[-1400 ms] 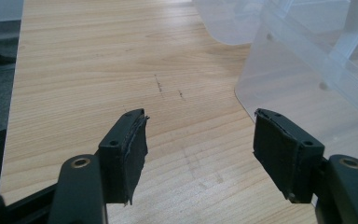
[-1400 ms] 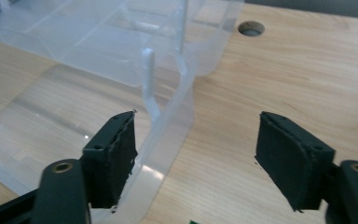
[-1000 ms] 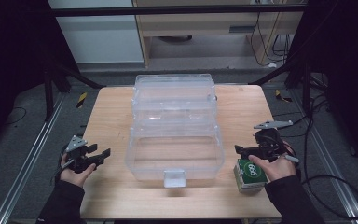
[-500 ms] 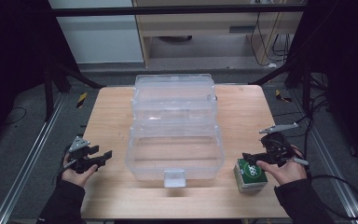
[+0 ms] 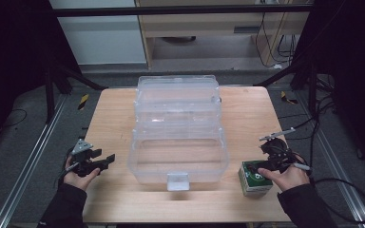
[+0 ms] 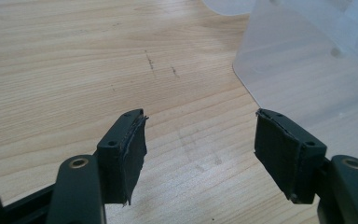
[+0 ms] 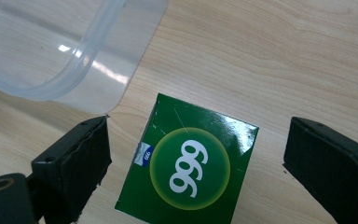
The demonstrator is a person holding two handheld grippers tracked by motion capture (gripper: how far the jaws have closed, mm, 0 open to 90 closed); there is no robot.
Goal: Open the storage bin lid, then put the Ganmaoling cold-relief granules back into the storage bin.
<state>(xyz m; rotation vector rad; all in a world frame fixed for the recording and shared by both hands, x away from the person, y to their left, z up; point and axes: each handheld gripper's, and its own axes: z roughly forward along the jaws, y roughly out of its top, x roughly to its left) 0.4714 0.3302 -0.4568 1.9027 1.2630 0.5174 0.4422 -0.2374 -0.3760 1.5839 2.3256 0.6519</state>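
Hovering over the small green cardboard box, the right gripper had just been opening its jaws wide, box between them untouched, ready to grasp it.

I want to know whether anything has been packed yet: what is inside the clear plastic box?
The clear plastic box looks empty: through its walls only the wooden table shows. The green carton sits outside it on the table, between the right gripper's open fingers.
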